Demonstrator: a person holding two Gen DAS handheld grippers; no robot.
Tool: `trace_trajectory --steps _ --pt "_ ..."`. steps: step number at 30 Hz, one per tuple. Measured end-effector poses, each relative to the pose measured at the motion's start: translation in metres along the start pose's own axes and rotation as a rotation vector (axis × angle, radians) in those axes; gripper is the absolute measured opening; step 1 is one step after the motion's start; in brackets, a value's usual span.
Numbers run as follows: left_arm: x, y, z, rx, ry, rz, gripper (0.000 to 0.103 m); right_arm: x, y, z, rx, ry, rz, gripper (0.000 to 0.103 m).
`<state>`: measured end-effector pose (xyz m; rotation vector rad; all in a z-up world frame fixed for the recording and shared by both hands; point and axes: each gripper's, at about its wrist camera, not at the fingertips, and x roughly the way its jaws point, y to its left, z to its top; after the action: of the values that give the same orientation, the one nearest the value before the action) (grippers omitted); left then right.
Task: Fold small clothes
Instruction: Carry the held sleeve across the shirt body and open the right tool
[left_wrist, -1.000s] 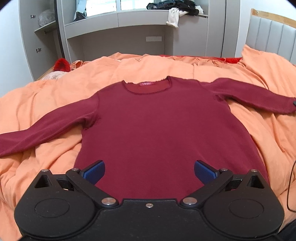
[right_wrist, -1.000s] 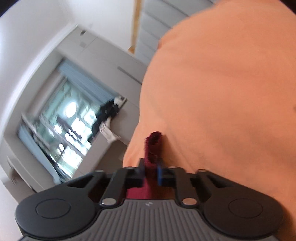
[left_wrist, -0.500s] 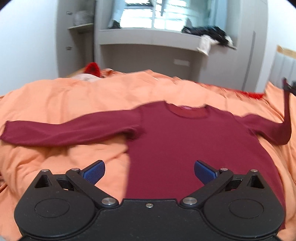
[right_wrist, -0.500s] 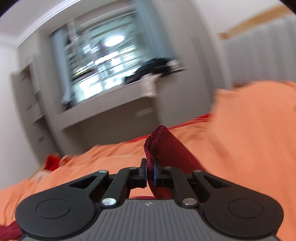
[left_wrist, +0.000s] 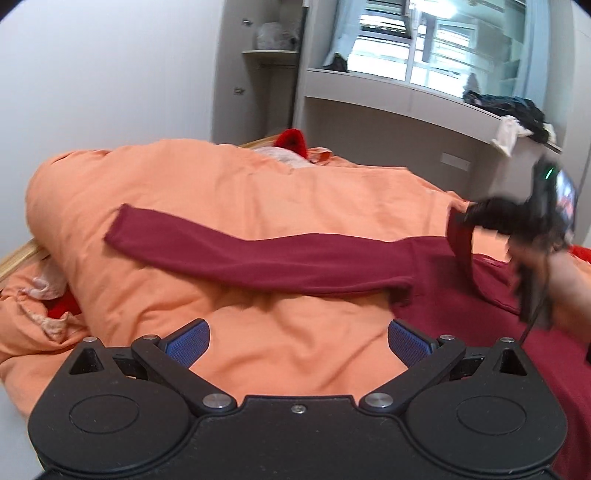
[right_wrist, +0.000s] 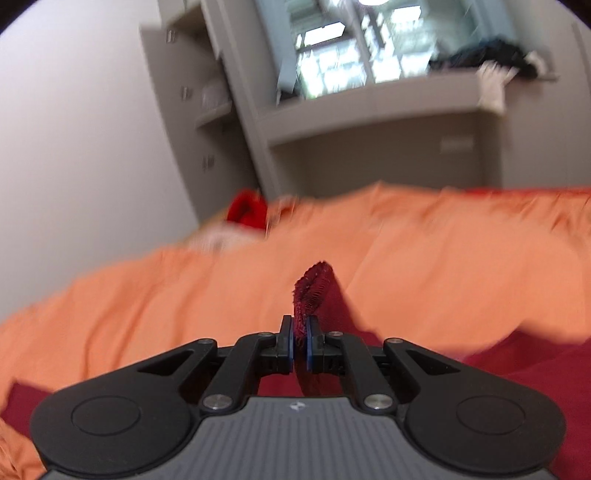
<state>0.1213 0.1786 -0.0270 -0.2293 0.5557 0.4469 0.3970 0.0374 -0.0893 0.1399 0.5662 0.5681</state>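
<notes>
Maroon sweater (left_wrist: 461, 295) lies spread on the orange duvet (left_wrist: 240, 192), one long sleeve (left_wrist: 258, 258) stretched flat out to the side. Its other sleeve's cuff (right_wrist: 314, 291) is pinched between the closed fingers of the right gripper (right_wrist: 300, 345) and lifted clear of the bedding, draping down over the sweater's body (the left view shows that gripper (left_wrist: 476, 214) blurred, above the garment). Over the duvet just beside the sweater's edge, the left gripper (left_wrist: 297, 341) hangs with its blue pads (left_wrist: 186, 339) spread wide and nothing between them.
</notes>
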Motion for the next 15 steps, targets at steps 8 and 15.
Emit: trace_trajectory --steps 8,15 --pt "0.005 0.014 -0.001 -0.054 0.021 -0.016 0.102 0.016 0.040 -0.040 -0.058 0.068 0.011 0.007" --pt "0.007 0.016 -0.002 -0.062 0.026 -0.011 0.102 0.051 0.015 0.005 -0.088 0.081 0.000 0.007"
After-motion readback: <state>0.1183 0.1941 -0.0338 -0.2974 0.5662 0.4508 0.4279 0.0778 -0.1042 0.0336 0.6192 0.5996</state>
